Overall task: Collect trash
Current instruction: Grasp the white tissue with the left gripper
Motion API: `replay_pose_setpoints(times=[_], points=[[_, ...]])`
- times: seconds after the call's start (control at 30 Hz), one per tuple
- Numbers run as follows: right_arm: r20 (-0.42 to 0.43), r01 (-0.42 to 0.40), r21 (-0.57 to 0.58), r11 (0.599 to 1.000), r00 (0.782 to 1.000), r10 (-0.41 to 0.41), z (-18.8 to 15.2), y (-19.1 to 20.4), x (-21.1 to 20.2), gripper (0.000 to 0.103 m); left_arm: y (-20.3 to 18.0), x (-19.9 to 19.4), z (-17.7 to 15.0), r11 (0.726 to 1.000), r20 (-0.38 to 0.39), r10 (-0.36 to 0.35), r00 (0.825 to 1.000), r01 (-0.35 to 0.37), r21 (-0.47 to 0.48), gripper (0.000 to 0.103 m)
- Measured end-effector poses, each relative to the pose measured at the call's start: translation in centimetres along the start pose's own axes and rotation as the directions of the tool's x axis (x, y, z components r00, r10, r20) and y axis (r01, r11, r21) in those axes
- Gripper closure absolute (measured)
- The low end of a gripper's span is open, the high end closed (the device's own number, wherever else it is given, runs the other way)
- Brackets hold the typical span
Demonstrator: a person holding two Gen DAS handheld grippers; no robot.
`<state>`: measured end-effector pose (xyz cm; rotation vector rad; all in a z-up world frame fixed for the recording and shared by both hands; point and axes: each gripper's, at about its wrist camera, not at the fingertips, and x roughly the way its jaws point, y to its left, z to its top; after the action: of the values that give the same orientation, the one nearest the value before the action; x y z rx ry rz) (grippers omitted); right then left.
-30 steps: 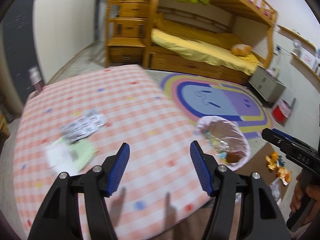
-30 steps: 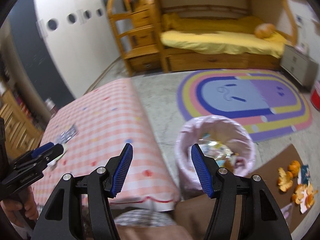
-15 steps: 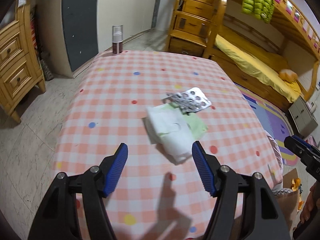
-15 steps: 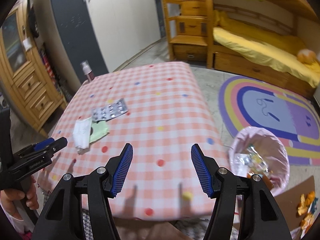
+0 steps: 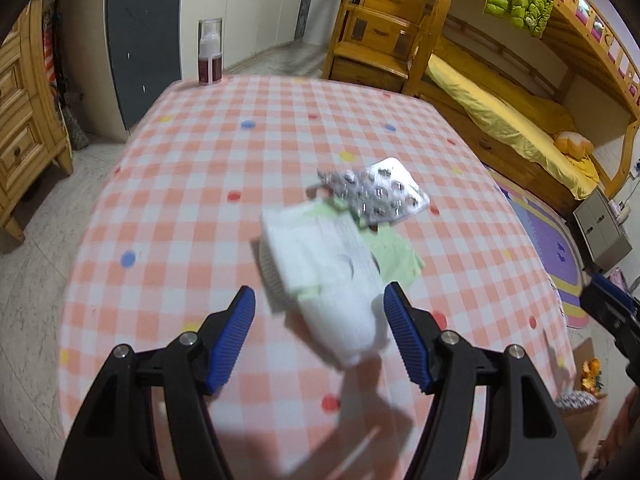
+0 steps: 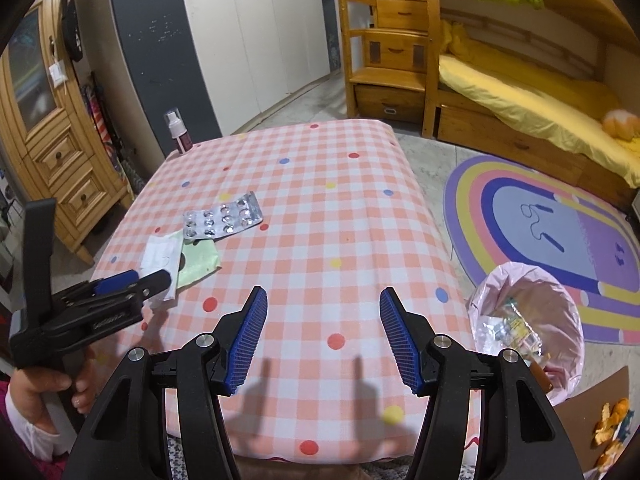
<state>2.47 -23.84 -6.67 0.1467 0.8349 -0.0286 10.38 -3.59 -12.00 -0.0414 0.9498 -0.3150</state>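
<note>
A white and green wrapper [image 5: 328,264] lies on the checked tablecloth [image 5: 240,160], with a silver blister pack [image 5: 376,196] partly on its far end. My left gripper [image 5: 320,336] is open, its fingers on either side of the wrapper's near end. In the right wrist view the wrapper [image 6: 180,258] and blister pack [image 6: 222,220] lie at the table's left, with the left gripper [image 6: 154,280] at the wrapper. My right gripper [image 6: 320,340] is open and empty over the table's near edge. A pink-lined trash bin [image 6: 528,332] with wrappers inside stands on the floor to the right.
A pump bottle [image 5: 210,54] stands at the table's far corner. Orange peels [image 6: 612,432] lie on brown cardboard near the bin. A rainbow rug [image 6: 560,224], a wooden bunk bed [image 6: 500,92] and a wooden cabinet [image 6: 52,132] surround the table.
The left gripper swung from the bin side to the wrapper and closed in until its open fingers straddle it. The right gripper swung from the bin toward the table.
</note>
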Motion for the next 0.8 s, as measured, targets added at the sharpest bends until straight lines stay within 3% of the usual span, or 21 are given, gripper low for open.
replay_pose_setpoints(times=[0.1,0.2,0.23,0.33,0.37,0.47,0.67,0.8], points=[[-0.003,-0.002,0.002,1.0,1.0,0.002,-0.2,-0.2,0.0,0.044,-0.5,0.7,0.5,0.999,0.005,0.018,1.0,-0.018,0.033,0.043],[-0.006,-0.006,0.0,1.0,1.0,0.006,-0.3,-0.2,0.0,0.044,-1.8,0.9,0.2,0.99,0.012,0.082,0.997,-0.082,0.116,0.055],[-0.008,-0.007,-0.004,1.0,1.0,0.007,-0.4,-0.1,0.1,0.044,-2.3,0.9,0.1,0.987,0.018,0.085,0.996,-0.087,0.139,0.063],[-0.013,-0.011,-0.013,1.0,1.0,0.01,-0.6,0.3,0.1,0.044,-2.9,0.7,-0.3,0.981,0.025,0.099,0.995,-0.101,0.163,0.075],[-0.014,-0.012,-0.019,1.0,1.0,0.012,-0.7,0.5,0.0,0.044,-2.7,0.4,-0.3,0.983,0.023,0.093,0.995,-0.096,0.157,0.09],[-0.014,-0.015,-0.036,0.999,1.0,0.014,-0.6,1.0,-0.2,0.044,-1.5,-0.6,-0.7,0.991,0.01,0.052,0.999,-0.053,0.123,0.099],[-0.011,-0.041,-0.073,0.996,0.999,0.041,-0.3,2.6,0.0,0.044,1.5,-4.7,-1.5,0.998,0.067,0.016,0.998,-0.02,0.064,0.101],[-0.028,-0.062,-0.125,0.99,0.998,0.059,0.1,4.5,0.9,0.043,3.4,-6.7,-1.0,0.999,0.112,0.032,0.993,-0.035,0.026,0.101]])
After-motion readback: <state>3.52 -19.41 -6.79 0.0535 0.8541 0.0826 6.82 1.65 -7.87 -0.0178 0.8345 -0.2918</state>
